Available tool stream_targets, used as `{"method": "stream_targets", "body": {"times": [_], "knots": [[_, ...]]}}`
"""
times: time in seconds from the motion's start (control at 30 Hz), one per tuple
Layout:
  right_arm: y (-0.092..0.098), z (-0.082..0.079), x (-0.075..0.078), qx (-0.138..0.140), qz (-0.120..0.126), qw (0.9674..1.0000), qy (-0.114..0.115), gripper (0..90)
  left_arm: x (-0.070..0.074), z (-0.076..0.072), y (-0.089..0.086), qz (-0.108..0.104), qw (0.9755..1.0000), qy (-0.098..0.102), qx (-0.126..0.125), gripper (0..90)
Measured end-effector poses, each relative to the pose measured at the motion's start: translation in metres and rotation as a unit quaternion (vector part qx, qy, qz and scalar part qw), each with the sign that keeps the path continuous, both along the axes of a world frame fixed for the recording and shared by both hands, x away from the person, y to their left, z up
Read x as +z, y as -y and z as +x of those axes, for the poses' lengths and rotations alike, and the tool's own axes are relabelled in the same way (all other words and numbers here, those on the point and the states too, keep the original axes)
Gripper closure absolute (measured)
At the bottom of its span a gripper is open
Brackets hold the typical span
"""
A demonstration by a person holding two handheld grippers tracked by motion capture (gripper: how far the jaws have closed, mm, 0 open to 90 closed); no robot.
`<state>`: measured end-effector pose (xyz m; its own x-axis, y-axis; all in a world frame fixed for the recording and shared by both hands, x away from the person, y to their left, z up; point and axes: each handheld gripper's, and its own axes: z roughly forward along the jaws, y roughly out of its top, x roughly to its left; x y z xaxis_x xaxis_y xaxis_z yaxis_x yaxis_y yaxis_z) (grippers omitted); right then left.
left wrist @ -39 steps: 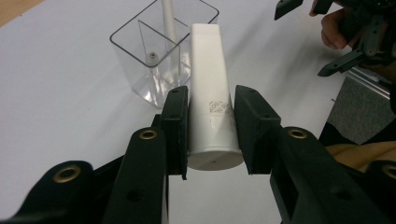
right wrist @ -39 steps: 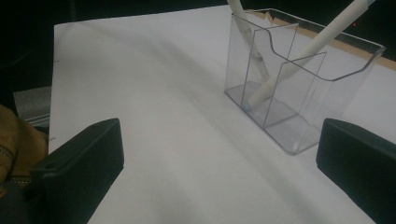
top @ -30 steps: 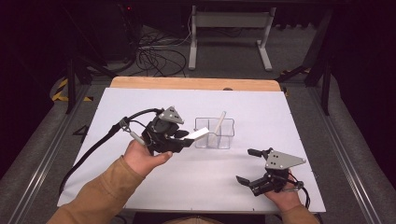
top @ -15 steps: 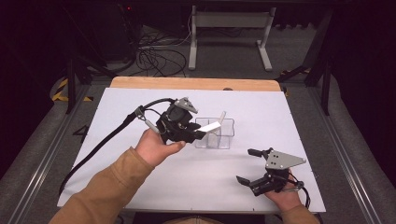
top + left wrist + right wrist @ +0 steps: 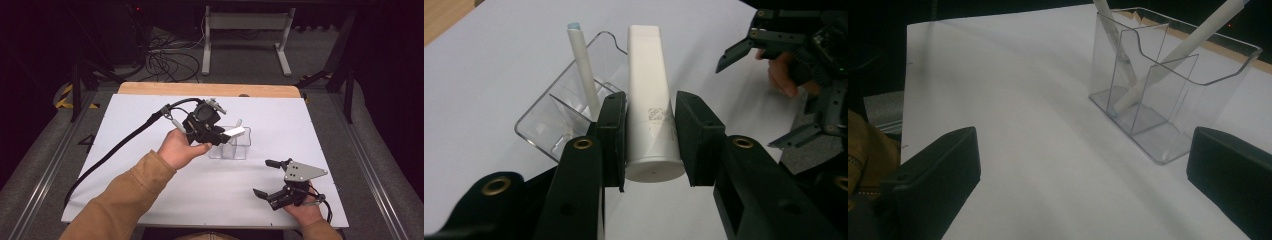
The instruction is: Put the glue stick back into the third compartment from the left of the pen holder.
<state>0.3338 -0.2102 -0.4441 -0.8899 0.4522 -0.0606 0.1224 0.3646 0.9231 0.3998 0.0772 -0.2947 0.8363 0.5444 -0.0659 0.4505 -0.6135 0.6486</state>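
The white, flat-ended plastic tube is clamped between the pads of the left gripper, held in the air right over the clear acrylic organiser box with inner dividers; in the left gripper view its far end reaches out beyond the box's curved rim. One slim white stick with a pale blue tip already leans in a rear compartment, just beside the tube's left edge and in the way of anything lowered on that side. The right gripper view shows two such sticks crossing inside the box, one with its tip down on the floor of a compartment; their upper ends are cut off by the frame. The front compartment nearest that camera looks free.

The right gripper rests low near the table's front right corner, jaws spread wide with nothing between them, well apart from the box. The person's tan sleeve crosses the front left of the white table sheet, and the black cable trails off to the left. Printing on the tube is too small to read. Bare sheet lies all round the box, widest to the right and back, up to the wooden table edge.
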Motion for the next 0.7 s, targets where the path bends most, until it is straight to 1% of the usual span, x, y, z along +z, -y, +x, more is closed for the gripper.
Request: {"method": "stream_targets", "body": {"times": [0.17, 0.23, 0.33, 0.5, 0.6, 0.63, 0.7], "knots": [[0.001, 0.0, 0.0, 0.0, 0.001, 1.0, 0.0, 1.3, -0.002, 0.006, 0.006, 0.0, 1.0, -0.009, 0.003, 66.8], [0.001, 0.0, 0.0, 0.0, 0.0, 1.0, -0.001, 1.3, -0.003, 0.009, 0.007, 0.004, 0.9999, -0.012, 0.004, 66.8], [0.001, 0.0, 0.0, 0.0, 0.0, 1.0, -0.001, 1.3, -0.006, 0.013, 0.008, 0.006, 0.9997, -0.023, 0.005, 66.8], [0.001, 0.0, 0.0, 0.0, 0.001, 1.0, -0.001, 1.3, -0.007, 0.016, 0.011, -0.002, 0.9993, -0.033, 0.015, 66.8], [0.001, 0.0, 0.0, 0.0, 0.001, 1.0, -0.001, 1.3, -0.009, 0.019, 0.013, -0.005, 0.9988, -0.045, 0.021, 66.8], [0.001, 0.0, 0.0, 0.0, 0.002, 1.0, -0.001, 1.3, -0.01, 0.019, 0.014, -0.008, 0.9983, -0.053, 0.024, 66.8], [0.001, 0.0, 0.0, 0.0, 0.003, 1.0, -0.001, 1.3, -0.011, 0.021, 0.015, -0.008, 0.9979, -0.058, 0.026, 66.8]]}}
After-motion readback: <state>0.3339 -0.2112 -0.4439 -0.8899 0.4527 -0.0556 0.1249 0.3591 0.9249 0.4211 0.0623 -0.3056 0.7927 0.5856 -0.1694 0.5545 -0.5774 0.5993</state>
